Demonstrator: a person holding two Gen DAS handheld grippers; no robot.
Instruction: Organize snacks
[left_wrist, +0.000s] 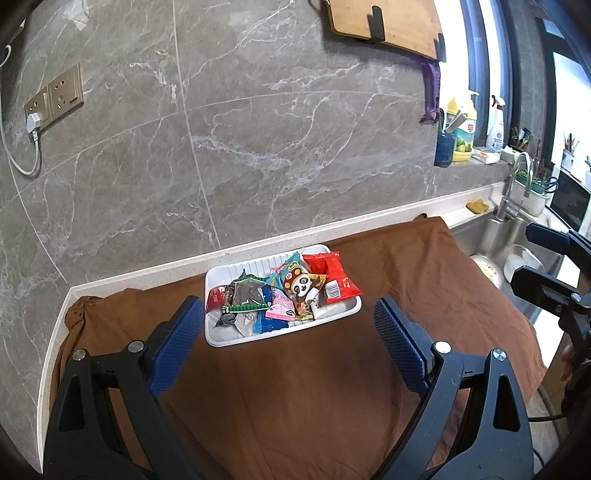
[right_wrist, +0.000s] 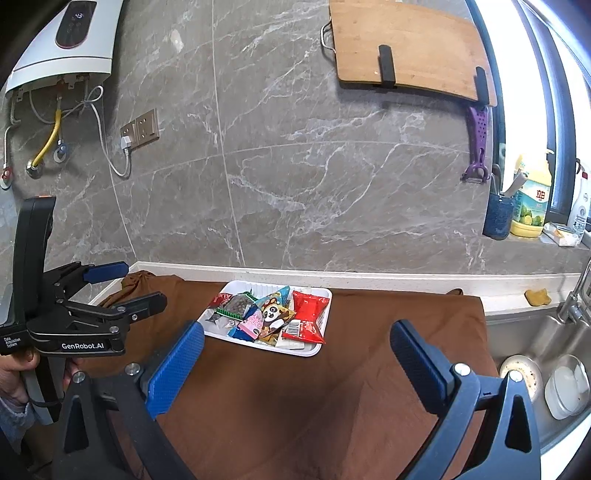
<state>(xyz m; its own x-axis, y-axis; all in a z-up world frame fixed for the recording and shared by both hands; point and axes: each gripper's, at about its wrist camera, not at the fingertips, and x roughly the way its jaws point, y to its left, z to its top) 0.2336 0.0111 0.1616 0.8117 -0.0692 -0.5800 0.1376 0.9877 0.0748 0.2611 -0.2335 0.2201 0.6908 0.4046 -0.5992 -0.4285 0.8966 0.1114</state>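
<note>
A white ribbed tray (left_wrist: 221, 338) sits on a brown cloth (left_wrist: 314, 387) near the back wall; it also shows in the right wrist view (right_wrist: 306, 350). It holds several snack packets, among them a red packet (left_wrist: 334, 275) (right_wrist: 308, 310), a panda packet (left_wrist: 303, 286) (right_wrist: 272, 312) and a pink one (left_wrist: 280, 308). My left gripper (left_wrist: 290, 323) is open and empty, held above the cloth just in front of the tray; it also shows in the right wrist view (right_wrist: 127, 286). My right gripper (right_wrist: 297, 343) is open and empty, in front of the tray.
A steel sink (right_wrist: 535, 332) with a white bowl (right_wrist: 567, 386) and a faucet (left_wrist: 511, 184) lies to the right. Bottles (right_wrist: 532, 195) stand on the window ledge. A cutting board (right_wrist: 406, 48), a wall socket (left_wrist: 55, 98) and a water heater (right_wrist: 70, 40) hang on the tiled wall.
</note>
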